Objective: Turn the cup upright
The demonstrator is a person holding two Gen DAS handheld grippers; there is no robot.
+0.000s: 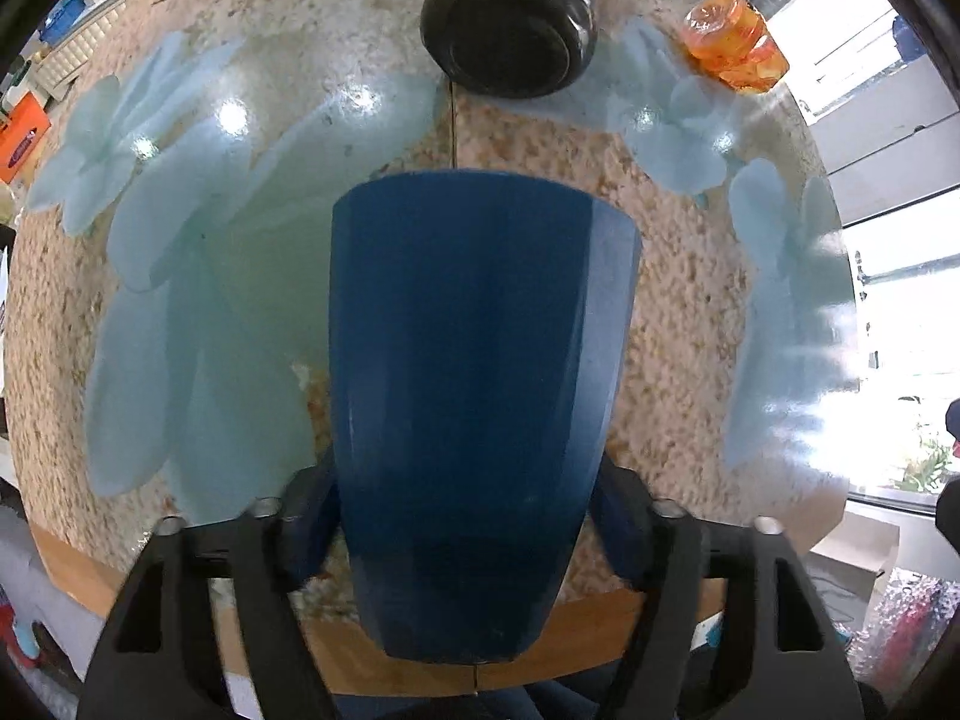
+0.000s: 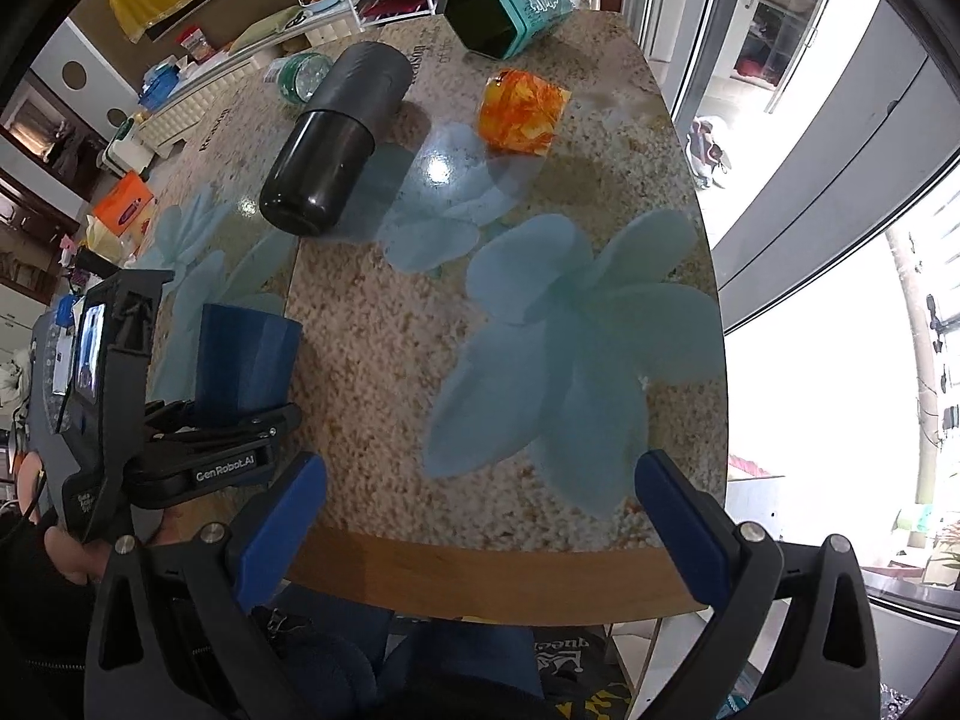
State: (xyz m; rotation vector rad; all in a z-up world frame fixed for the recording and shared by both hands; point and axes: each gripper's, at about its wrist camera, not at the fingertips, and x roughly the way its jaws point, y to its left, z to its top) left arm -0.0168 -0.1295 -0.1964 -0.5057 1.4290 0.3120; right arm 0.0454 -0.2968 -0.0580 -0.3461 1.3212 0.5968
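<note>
Now the left tool (image 1: pixel 465 531) is closed on the blue cup (image 1: pixel 480 396), its blue pads pressed against the cup's narrow end at the bottom centre of the left wrist view, the wider end pointing away over the table (image 1: pixel 678 312). From the right wrist view the cup (image 2: pixel 246 360) sits at middle left, wider end up, gripped low by the left tool (image 2: pixel 240 420) (whether its base touches the table cannot be told). The right tool (image 2: pixel 480 516) spreads wide with nothing between its fingers, at the bottom of the frame over the table's near edge. Toward the top lie a black flask (image 2: pixel 336 138) on its side, an orange jar (image 2: pixel 522 111) and a teal tin (image 2: pixel 510 6).
</note>
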